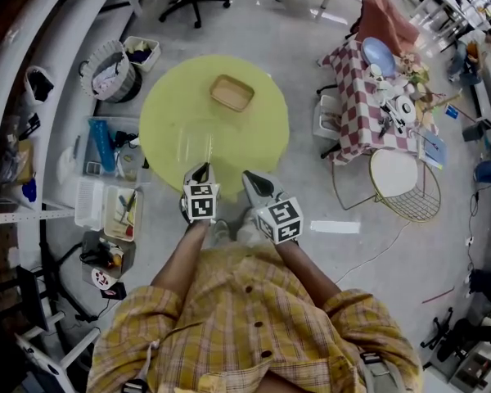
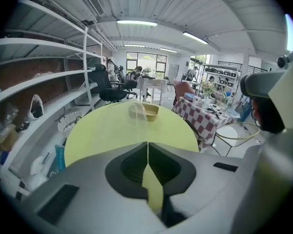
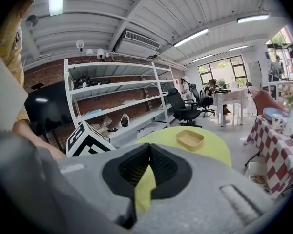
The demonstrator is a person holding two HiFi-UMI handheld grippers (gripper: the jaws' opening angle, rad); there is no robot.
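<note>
Far left, a wire basket [image 1: 108, 70] on the floor holds pale cloth. A clear bin [image 1: 96, 167] beside it holds a blue item, and its other contents are too small to identify. The only print seen is the black-and-white square marker pattern on each gripper's cube.

The left gripper [image 1: 203, 170] hangs over the near edge of the round yellow table [image 1: 168, 97], with its jaws pressed together on nothing. Just beyond it a clear cup [image 1: 195, 144] stands upright on the table. The table's colour shows through the cup.

Further back lies a tan tray [image 1: 232, 92], its inside bare. The right gripper [image 1: 250, 177] is alongside the left, its jaws likewise closed and empty. On the right, a checked table [image 1: 353, 97] carries a blue plate [image 1: 379, 56] and small clutter.
</note>
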